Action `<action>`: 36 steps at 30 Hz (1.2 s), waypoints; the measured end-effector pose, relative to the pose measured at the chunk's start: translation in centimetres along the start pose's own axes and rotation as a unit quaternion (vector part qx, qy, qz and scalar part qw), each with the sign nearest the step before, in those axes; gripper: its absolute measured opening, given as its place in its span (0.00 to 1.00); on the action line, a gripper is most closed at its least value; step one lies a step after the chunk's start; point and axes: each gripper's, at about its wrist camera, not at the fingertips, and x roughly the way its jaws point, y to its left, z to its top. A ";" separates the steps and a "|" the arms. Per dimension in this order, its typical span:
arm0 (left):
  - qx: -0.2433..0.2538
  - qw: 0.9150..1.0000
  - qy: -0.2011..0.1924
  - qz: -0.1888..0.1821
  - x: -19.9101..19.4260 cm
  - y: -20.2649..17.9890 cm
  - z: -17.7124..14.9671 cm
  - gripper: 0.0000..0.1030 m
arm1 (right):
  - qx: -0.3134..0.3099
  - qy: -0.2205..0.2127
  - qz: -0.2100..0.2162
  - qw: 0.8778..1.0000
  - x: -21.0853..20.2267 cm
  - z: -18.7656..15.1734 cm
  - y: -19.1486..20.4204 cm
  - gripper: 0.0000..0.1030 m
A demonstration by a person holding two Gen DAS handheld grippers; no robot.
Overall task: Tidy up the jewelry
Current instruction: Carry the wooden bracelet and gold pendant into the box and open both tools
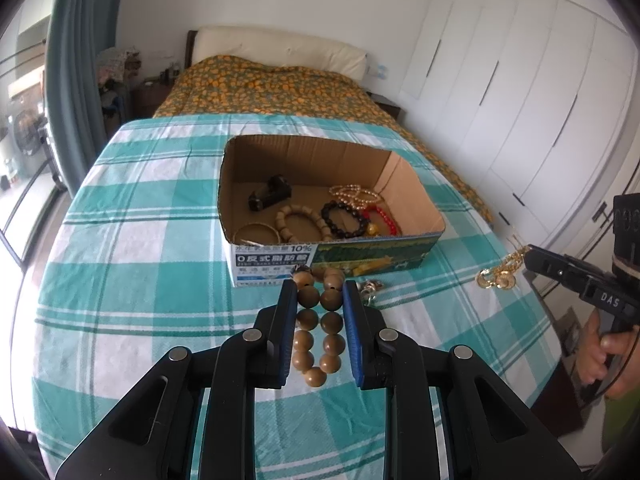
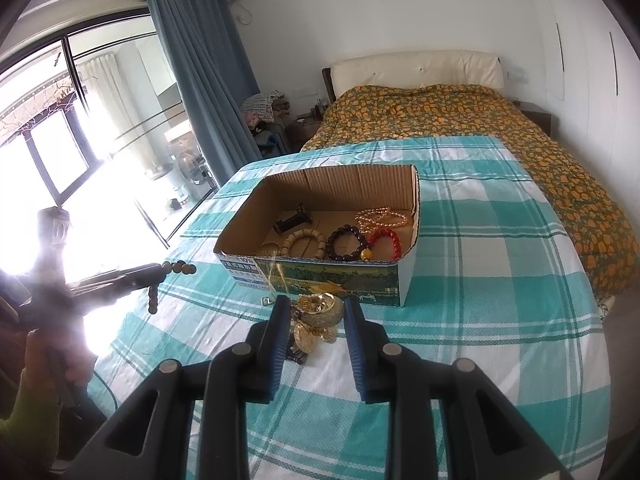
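Holding a string of large brown wooden beads (image 1: 319, 326) doubled between its blue pads, the left gripper (image 1: 319, 292) stood nearly closed, the loop hanging back toward the camera; pinching it midway probably kept the strand from swinging. The right gripper (image 2: 313, 309) was likewise narrowed onto a gold-coloured ornament with chain (image 2: 318, 316), which sat between its jaws; from the left wrist view the same piece dangled from the tips of that gripper, so it looked carried rather than resting on the cloth. Both loads hung clear above the teal-and-white checked cloth (image 1: 132, 288), just short of the near wall of the open cardboard box (image 1: 408, 258). A small silvery item (image 1: 370, 288) lay on the cloth beside that wall, not yet collected. Inside the box lay a pale wooden bead bracelet (image 1: 298, 222), a dark bead bracelet (image 1: 344, 218), a red bead bracelet (image 1: 386, 220), a pearl strand (image 1: 354, 194), a thin bangle (image 1: 256, 234) and a small black object (image 1: 269, 193), spread flat, presumably to stay untangled. Judged: both pieces were bound for the box next. Behind stood a bed with an orange-patterned cover (image 1: 280, 88).
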 end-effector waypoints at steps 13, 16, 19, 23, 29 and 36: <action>-0.027 0.999 0.001 -0.027 0.2 0.6 3.5 0.21 | -0.007 -0.003 0.003 1.000 1.0 3.1 0.1 0.27; -0.034 0.999 -0.006 -0.026 0.7 0.9 5.6 0.21 | -0.021 -0.016 0.003 1.000 1.3 5.8 0.6 0.27; -0.037 0.999 -0.003 -0.027 2.2 1.0 7.5 0.21 | -0.027 -0.017 0.006 0.999 2.6 8.5 1.0 0.27; -0.026 1.000 0.009 -0.014 5.1 0.9 9.1 0.21 | -0.024 0.004 0.014 1.000 6.2 10.9 1.1 0.27; -0.017 0.999 0.041 0.013 10.1 1.5 9.7 0.21 | -0.017 0.062 0.004 0.998 12.7 11.2 0.3 0.27; -0.015 0.997 0.067 0.045 13.8 2.4 8.0 0.40 | 0.009 0.105 -0.019 0.994 17.9 9.6 -1.7 0.45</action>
